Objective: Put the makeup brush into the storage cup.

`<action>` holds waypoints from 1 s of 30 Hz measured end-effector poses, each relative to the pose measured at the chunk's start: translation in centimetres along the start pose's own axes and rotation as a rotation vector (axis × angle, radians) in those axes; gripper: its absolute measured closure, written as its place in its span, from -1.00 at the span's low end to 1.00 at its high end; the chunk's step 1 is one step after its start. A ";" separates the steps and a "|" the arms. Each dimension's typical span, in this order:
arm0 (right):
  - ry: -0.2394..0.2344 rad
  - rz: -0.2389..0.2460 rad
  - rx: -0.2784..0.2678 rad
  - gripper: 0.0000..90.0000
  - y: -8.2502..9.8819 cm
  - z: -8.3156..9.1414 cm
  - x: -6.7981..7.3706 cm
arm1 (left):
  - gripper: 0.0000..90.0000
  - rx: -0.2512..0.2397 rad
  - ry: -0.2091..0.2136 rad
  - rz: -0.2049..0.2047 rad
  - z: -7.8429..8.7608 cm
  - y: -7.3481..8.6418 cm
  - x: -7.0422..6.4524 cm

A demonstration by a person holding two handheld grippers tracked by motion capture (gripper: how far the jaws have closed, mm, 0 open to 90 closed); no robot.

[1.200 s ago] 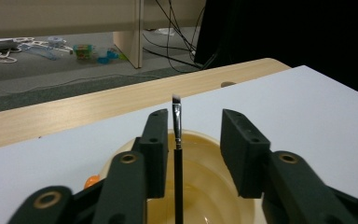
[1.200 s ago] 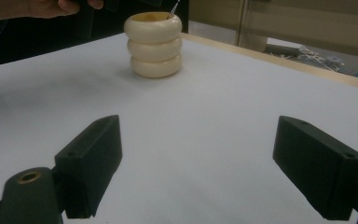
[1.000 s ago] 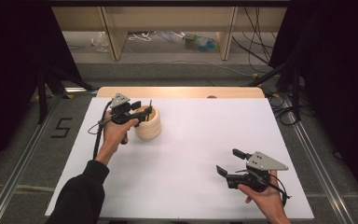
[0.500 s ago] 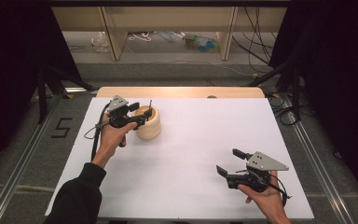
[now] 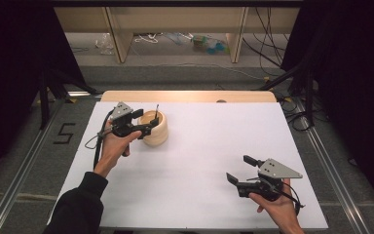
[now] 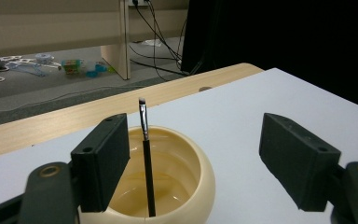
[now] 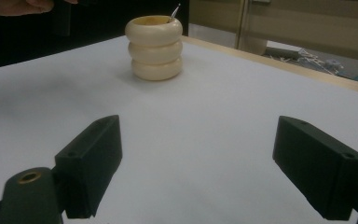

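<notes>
Cream ribbed holder [image 5: 155, 128] is standing at the table's [image 5: 204, 146] ten o'clock, holding an upright brush [image 6: 145, 158]. The left hand-held gripper [image 5: 143, 123] has just been opening, released beside it; the right hand-held gripper [image 5: 239, 170] is resting open at five o'clock.

- I can read one mark: a black "5" [image 5: 64, 133] on the grey floor [image 5: 24, 146] left of the table [image 5: 199, 195], seen in the high view.
- I can make out no other writing, label or brand on anything from any camera.
</notes>
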State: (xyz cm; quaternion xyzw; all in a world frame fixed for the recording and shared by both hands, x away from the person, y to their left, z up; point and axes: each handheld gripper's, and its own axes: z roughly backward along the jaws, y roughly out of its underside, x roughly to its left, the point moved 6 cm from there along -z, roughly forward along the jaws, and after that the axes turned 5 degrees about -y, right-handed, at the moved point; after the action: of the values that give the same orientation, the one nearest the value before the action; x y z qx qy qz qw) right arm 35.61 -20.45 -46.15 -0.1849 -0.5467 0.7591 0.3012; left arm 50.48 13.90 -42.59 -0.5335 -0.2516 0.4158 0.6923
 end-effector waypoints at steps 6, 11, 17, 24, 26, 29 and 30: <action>0.000 0.023 -0.008 -0.63 -0.1 0.0 -0.1 | -0.49 0.002 -0.002 0.002 0.5 0.4 0.0; -0.002 0.023 -0.019 -0.63 -0.2 -0.1 -0.1 | -0.49 0.007 -0.003 0.000 0.9 0.8 -0.2; -0.009 0.002 -0.001 -0.63 -0.1 0.0 0.1 | -0.50 0.014 0.004 0.005 1.5 1.3 -0.7; -0.003 0.022 -0.008 -0.63 -0.1 0.0 0.0 | -0.52 0.006 0.018 -0.008 2.2 1.6 -1.2; -0.009 0.014 -0.016 -0.63 -0.2 -0.1 0.1 | -0.52 0.009 0.021 -0.015 2.3 1.7 -1.2; -0.001 0.022 -0.015 -0.63 -0.2 -0.1 0.0 | -0.52 0.001 0.025 -0.016 2.6 1.8 -1.4; -0.006 0.015 -0.015 -0.63 -0.1 -0.1 0.1 | -0.52 0.001 0.028 -0.009 2.8 2.0 -1.5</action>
State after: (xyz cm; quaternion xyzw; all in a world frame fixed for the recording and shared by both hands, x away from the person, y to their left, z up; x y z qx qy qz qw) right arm 35.66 -20.32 -46.04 -0.1888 -0.5518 0.7579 0.2923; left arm 46.91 14.27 -43.46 -0.5378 -0.2441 0.4052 0.6979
